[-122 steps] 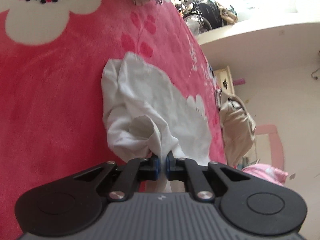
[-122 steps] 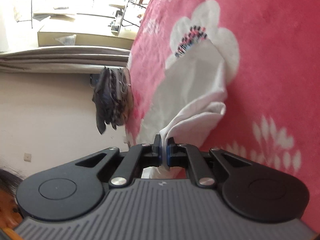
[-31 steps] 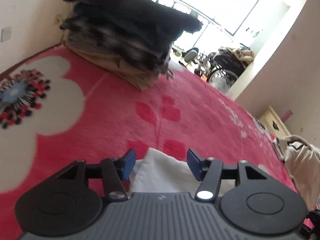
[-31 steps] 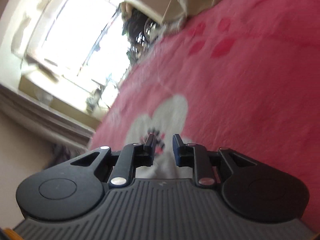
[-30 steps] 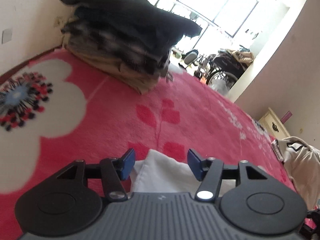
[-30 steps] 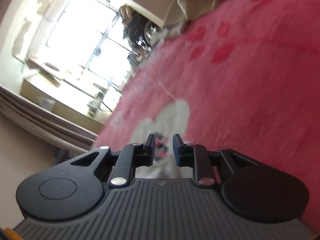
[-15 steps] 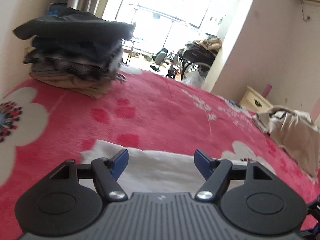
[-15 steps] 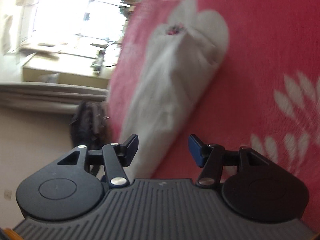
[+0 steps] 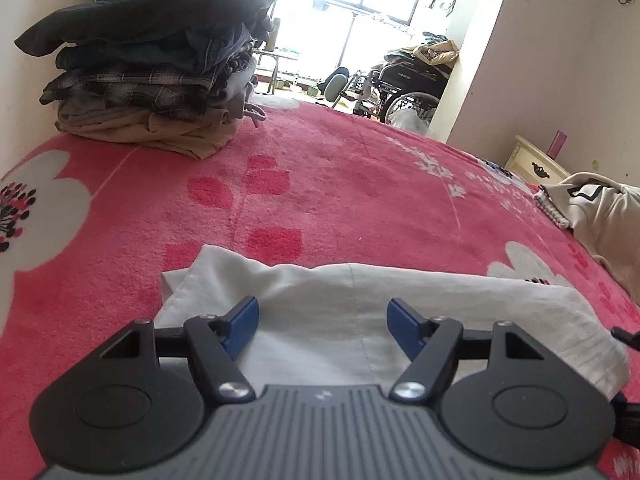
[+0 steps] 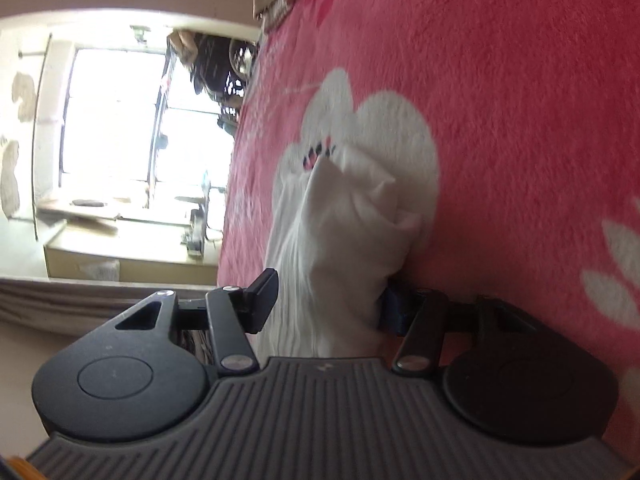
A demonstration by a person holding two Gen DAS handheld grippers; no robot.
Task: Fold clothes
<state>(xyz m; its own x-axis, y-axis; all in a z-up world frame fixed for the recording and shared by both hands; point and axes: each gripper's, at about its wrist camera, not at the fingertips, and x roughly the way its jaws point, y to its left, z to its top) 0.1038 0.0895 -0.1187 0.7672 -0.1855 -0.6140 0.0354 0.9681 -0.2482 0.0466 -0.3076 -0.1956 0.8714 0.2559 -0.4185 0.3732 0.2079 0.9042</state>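
At the frame's bottom, the left gripper (image 9: 322, 322) and right gripper (image 10: 326, 300) gape wide over the long white folded garment (image 9: 360, 308); pinching one layer could unravel it.

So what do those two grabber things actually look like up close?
Both look alike. The left gripper and right gripper have a grey ribbed body, two round black discs at the sides, and black linkage arms with silver pivot bolts. The fingers end in blue pads. No cables show.
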